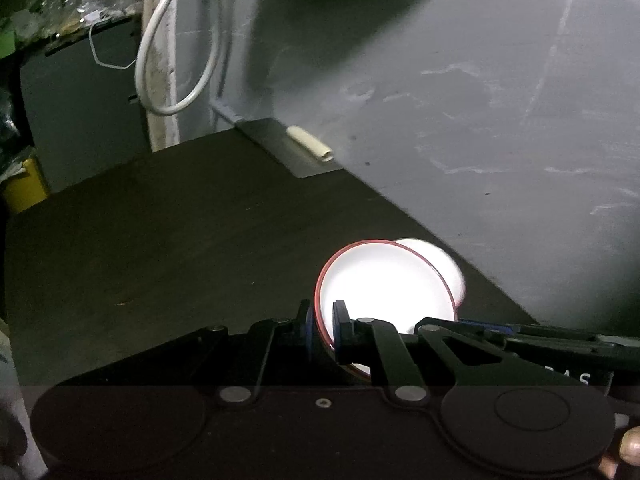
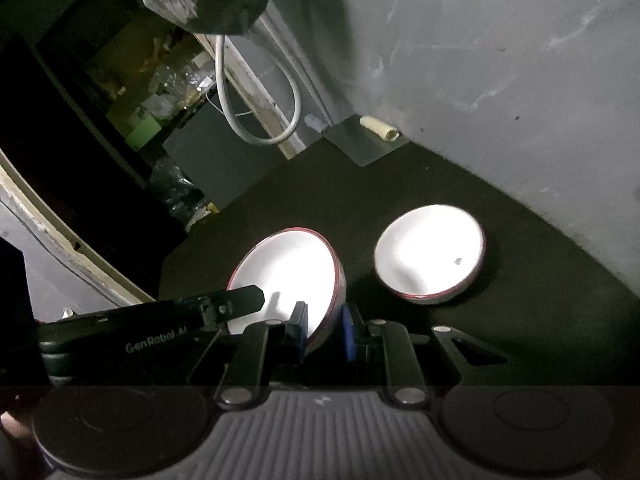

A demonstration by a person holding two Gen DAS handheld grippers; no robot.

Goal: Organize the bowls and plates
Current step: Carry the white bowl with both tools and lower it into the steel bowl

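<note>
A white bowl with a red rim (image 1: 384, 284) is tilted above the dark table, held by both grippers. My left gripper (image 1: 324, 326) is shut on its near rim. In the right wrist view the same bowl (image 2: 288, 276) is pinched at its rim by my right gripper (image 2: 326, 330), and the left gripper's finger (image 2: 236, 300) reaches in from the left. A second white red-rimmed bowl (image 2: 430, 254) rests tilted on the table to the right, apart from the grippers; it shows behind the held bowl in the left wrist view (image 1: 448, 264).
The dark table (image 1: 180, 240) ends against a grey wall (image 1: 480, 100) on the right. A small cream tube (image 1: 310, 142) lies on a grey plate at the far corner. A white cable (image 1: 176, 48) loops down the wall. Clutter fills shelves at far left.
</note>
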